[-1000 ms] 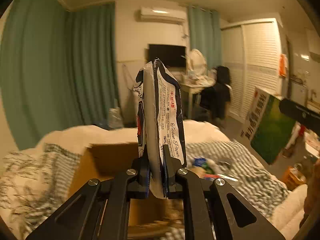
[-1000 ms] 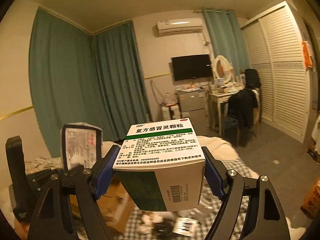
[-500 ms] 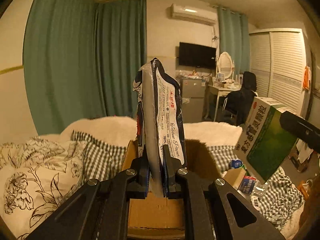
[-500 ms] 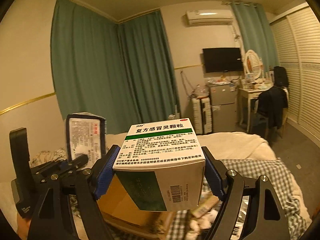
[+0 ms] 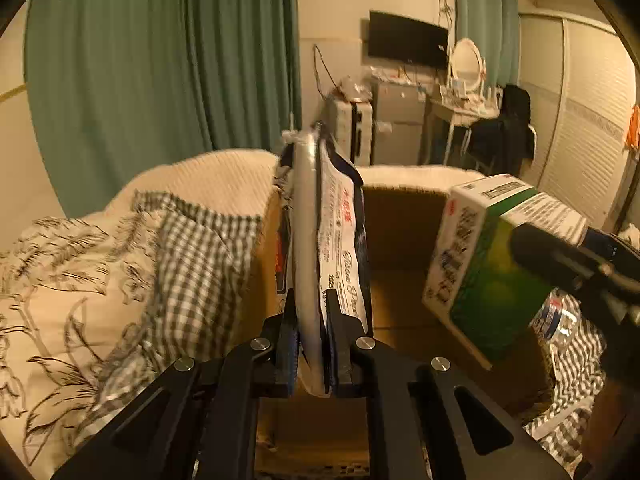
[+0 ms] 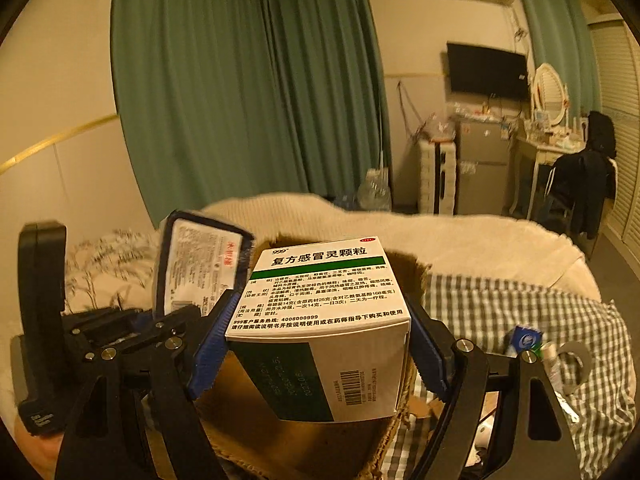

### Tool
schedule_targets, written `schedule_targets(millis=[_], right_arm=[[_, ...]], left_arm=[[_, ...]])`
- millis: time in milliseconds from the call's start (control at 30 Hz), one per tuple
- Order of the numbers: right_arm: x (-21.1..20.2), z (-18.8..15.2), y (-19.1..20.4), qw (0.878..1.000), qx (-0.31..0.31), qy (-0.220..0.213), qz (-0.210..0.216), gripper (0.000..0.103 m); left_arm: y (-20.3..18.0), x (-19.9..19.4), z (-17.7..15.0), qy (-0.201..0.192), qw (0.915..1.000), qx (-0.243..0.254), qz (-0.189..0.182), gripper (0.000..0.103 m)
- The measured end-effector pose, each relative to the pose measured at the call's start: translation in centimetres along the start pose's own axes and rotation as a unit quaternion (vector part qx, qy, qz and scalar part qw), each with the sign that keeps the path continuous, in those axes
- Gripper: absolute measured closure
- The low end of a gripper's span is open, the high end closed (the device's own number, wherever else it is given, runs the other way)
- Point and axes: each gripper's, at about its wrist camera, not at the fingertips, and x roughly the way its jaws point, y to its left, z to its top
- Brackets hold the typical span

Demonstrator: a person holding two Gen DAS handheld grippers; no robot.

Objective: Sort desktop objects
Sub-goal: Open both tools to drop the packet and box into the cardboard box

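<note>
My left gripper [image 5: 313, 344] is shut on a flat tissue pack [image 5: 328, 240], white with dark blue edges, held upright on edge. The same tissue pack [image 6: 196, 264] shows at the left of the right wrist view. My right gripper [image 6: 320, 354] is shut on a white and green medicine box [image 6: 320, 320], its blue pads pressed on both sides. That medicine box [image 5: 480, 268] hangs tilted at the right of the left wrist view. Both items hover over an open cardboard box [image 5: 400, 216] lying on the bed; its brown flap [image 6: 412, 272] shows behind the medicine box.
The bed carries a floral and checked duvet [image 5: 120, 264] and a cream blanket [image 6: 460, 240]. Small loose items [image 6: 536, 344] and a plastic bottle [image 5: 556, 316] lie on the checked cover to the right. Green curtains, a dresser and a wardrobe stand behind.
Both grippers have dropped and tilted downward with their loads and now hang over the cardboard box. The medicine box has come closer to the tissue pack. Neither grip has changed.
</note>
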Motion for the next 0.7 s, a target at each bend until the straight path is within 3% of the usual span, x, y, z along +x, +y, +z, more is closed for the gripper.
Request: schedule_targets(millis=[167,233,300,400,700], right_arm=[[1.9,-1.3,-0.5,1.0,-0.003,0.019,0.001,0.022],[1.8,-1.6,-0.9,1.0,0.001,0.018,-0.002,0.017],[1.0,-1.6,-1.5,1.0,0.012,0.008,0.001,0.013],[-0.3,-1.2,-1.3,1.0,0.019,-0.005,-0.002,0.011],[-6.9,-0.2,-4.1,0.997,0.028,-0.055,-0.045,0.003]], left_arm=[[-0.8,1.3,-0.6,0.027,0.9994,0.017,0.013,0.083],[-0.9,0.9,-0.4,0.019,0.9995,0.016,0.017,0.061],[-1.1,0.0,-0.1,0.005,0.9997,0.016,0.018,0.045],[-1.4,-1.2,0.1,-0.01,0.9997,0.014,0.017,0.044],[-3.1,-5.1,1.9,-0.07,0.9973,-0.009,-0.02,0.0]])
